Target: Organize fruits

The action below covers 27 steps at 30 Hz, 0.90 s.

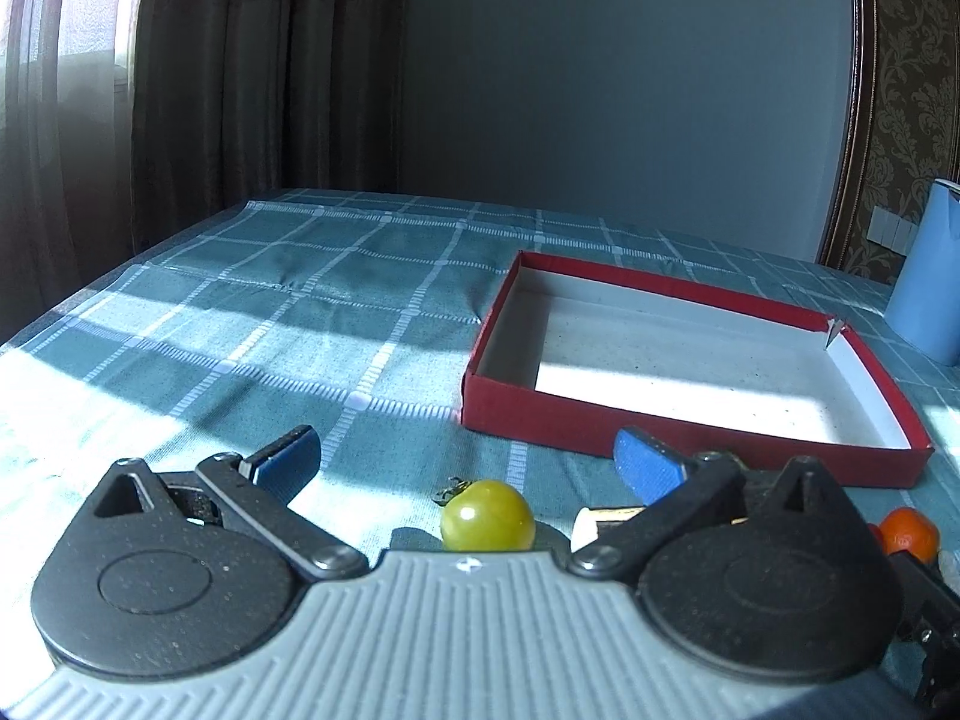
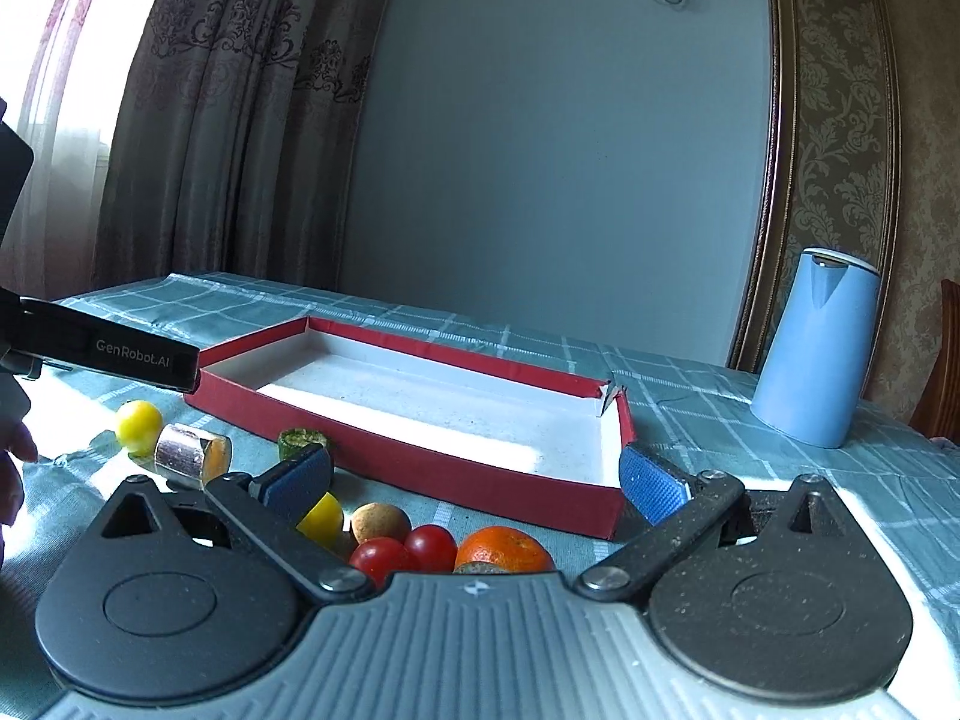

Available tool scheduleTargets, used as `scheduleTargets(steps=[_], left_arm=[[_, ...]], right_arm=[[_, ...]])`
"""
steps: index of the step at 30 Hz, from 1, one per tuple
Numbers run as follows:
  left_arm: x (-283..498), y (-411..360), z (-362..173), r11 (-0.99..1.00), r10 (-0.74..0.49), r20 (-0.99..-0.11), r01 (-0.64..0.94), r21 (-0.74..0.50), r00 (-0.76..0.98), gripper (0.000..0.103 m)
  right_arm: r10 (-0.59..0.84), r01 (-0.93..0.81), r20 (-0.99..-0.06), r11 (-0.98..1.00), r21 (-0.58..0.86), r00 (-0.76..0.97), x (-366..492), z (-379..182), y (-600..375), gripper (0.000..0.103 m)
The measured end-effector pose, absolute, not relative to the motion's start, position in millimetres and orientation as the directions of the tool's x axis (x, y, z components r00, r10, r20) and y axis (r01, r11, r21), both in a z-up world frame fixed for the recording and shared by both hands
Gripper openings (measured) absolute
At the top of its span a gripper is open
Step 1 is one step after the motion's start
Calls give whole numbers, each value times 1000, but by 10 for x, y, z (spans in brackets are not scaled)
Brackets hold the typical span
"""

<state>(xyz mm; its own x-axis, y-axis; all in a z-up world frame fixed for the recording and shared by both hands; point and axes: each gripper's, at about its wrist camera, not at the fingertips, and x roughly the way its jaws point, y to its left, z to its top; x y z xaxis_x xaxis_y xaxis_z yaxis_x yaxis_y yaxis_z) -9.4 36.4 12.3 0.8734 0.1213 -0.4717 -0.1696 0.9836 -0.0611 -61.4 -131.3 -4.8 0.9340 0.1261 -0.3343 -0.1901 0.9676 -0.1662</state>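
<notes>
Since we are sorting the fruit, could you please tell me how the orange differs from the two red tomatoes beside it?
The orange is orange and dull-skinned; the red tomatoes are deep red and glossy. The orange is clearly larger than either tomato. It is a single fruit, while the tomatoes sit as a touching pair. All three are round, lie on the tablecloth outside the red box, and are not held.

Box (image 2: 414, 456) near table (image 2: 780, 420) middle. Kettle (image 2: 813, 348) right of box, toward far right edge. Fruits (image 2: 420, 543) clustered before box, toward near edge, none inside.
</notes>
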Motion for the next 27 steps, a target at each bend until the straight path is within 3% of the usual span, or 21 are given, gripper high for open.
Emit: scheduleTargets(steps=[4,9,17,22,27], left_arm=[[-120,253,112,980,187,-442,-197,24,877,103],[-139,188,109,993,114,-447,-114,27,887,103],[-126,25,66,999,-6,-490,31,43,872,103],[-89,-9,26,997,0,-514,38,62,858,103],[-5,9,-21,998,0,-563,37,55,826,103]], right_arm=[[147,-187,-353,979,-81,924,-582,-47,-1448,103],[152,-115,-337,985,126,929,-512,-54,-1797,103],[-26,87,-325,980,176,946,-577,-100,-2200,103],[96,13,-341,952,305,935,-635,-181,-2511,103],[209,-105,-362,952,288,909,-697,-175,-2461,103]])
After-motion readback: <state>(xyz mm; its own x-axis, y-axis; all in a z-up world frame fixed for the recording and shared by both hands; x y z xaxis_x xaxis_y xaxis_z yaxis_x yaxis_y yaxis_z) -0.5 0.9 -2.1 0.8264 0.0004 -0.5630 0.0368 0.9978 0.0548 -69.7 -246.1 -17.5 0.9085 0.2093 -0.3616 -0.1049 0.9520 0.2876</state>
